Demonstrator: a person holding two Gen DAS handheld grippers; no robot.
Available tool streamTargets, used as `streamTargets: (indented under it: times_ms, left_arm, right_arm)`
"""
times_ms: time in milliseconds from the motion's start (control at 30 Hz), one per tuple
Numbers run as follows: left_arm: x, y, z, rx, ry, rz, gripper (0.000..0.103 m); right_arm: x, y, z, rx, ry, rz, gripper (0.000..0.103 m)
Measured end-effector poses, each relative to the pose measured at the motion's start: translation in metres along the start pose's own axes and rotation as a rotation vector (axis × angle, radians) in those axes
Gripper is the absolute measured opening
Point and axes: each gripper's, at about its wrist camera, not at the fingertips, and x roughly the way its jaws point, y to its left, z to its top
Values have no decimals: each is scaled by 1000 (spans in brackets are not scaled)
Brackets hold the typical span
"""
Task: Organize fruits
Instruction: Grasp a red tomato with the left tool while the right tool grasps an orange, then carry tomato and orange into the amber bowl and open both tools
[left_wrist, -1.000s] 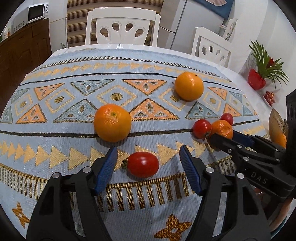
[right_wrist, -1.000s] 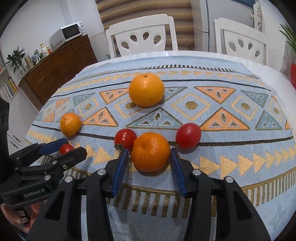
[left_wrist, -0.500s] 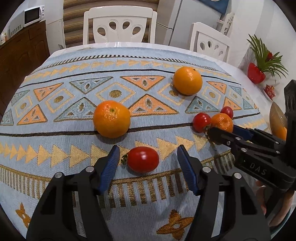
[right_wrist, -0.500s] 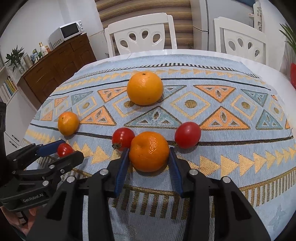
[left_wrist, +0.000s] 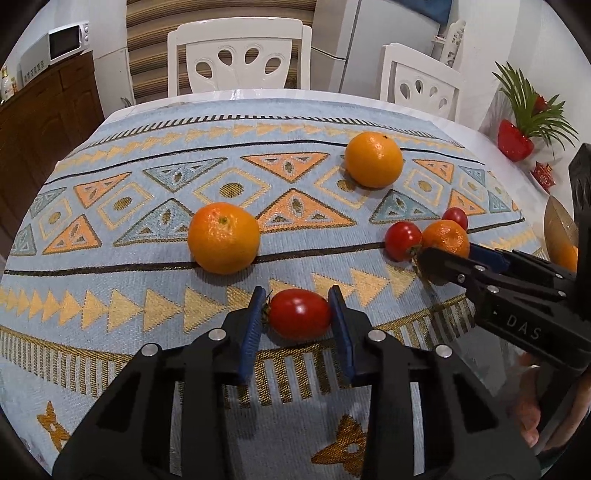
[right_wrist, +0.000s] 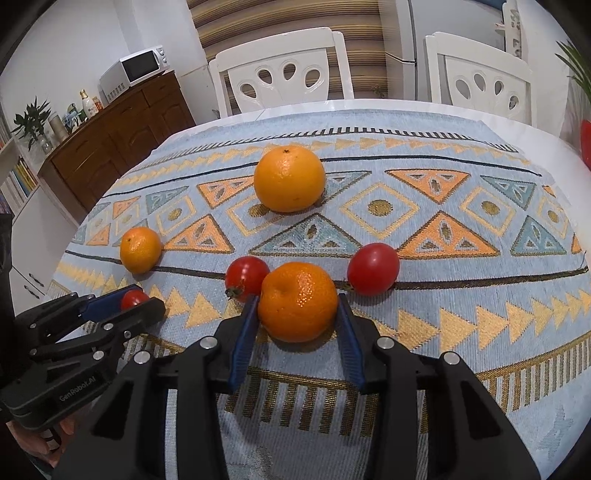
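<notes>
Left gripper (left_wrist: 298, 314): pads touching both ends of near tomato (left_wrist: 299, 313), clamped on it on cloth (left_wrist: 110, 332). Squeeze gently, lift straight. Right gripper (right_wrist: 297, 314): pads hugging mandarin (right_wrist: 297, 301); flanking tomatoes (right_wrist: 246, 273) close, so rise vertically, avoid nudging.

A patterned tablecloth (right_wrist: 461, 229) covers the table — blue with orange triangles. Behind it stand two white chairs (right_wrist: 284, 74). A white microwave (right_wrist: 136, 70) sits on a brown wooden sideboard (right_wrist: 110, 144). A green plant in a red pot (left_wrist: 515, 138) stands at the right.
</notes>
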Motion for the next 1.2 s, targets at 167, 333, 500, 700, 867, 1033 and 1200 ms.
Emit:
streamTargets:
  times_ms: [167,333,500,700,867,1033,1200]
  left_arm:
    - [-2,-6,-2,8,-36,26,34]
    - [-10,-11,-3,35,-89,10,34]
    - [-20,-16,-6,50,-135,27,34]
    - [-38,-44,-19,81,-114,-2,34]
    - [-63,-95,-24,155,-141,-46,34]
    - [-86,-155,-20,230,-190,-98,34]
    - [-101,-217,-13,301,-217,-177,34]
  right_arm:
    - [-4,-3,0,12,-19,14,41]
    - [-17,-4,-3,16,-72,29,41]
    - [-36,-11,-14,61,-101,24,41]
    - [-72,-27,-50,133,-98,51,41]
    - [-109,-47,-71,180,-128,55,41]
    - [-166,-81,-84,221,-220,21,41]
    - [-223,-128,-90,288,-322,-27,41]
